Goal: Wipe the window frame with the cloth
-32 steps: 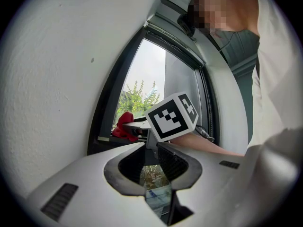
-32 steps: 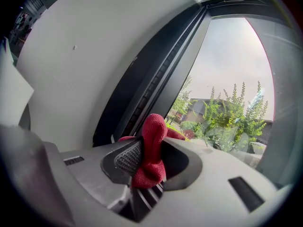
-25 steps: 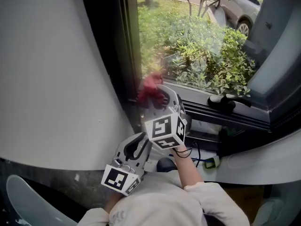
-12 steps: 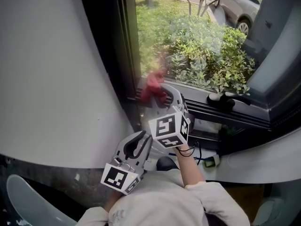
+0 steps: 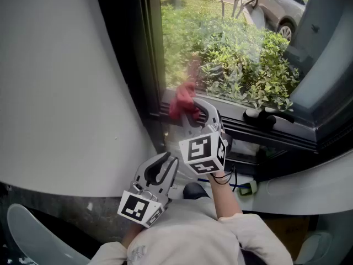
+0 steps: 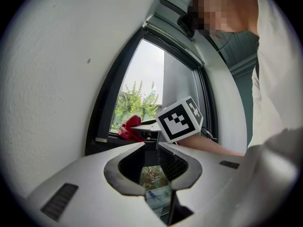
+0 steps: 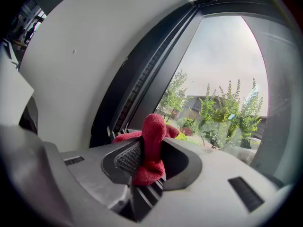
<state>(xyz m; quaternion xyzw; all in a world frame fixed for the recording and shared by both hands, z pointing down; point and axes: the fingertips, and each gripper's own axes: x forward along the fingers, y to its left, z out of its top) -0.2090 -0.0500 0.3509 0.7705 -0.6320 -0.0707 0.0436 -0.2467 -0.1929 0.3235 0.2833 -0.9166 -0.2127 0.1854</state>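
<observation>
A red cloth (image 5: 183,105) is bunched against the bottom left corner of the dark window frame (image 5: 150,54). My right gripper (image 5: 192,115) is shut on it, and its marker cube sits just below. In the right gripper view the red cloth (image 7: 152,126) stands up between the ribbed pads (image 7: 127,158), with the window frame (image 7: 142,79) right behind. My left gripper (image 5: 164,167) hangs lower, beside the right wrist, shut with nothing in it. From the left gripper (image 6: 144,145) I look up at the red cloth (image 6: 129,128) on the sill.
A curved white wall (image 5: 66,81) fills the left. A black window handle (image 5: 267,116) lies on the lower rail to the right. Green shrubs (image 5: 242,59) and a parked car (image 5: 281,10) show through the glass. A cable and small green item (image 5: 248,189) sit below the sill.
My right gripper has slid a little to the right along the bottom of the frame with the cloth. The left gripper has stayed put.
</observation>
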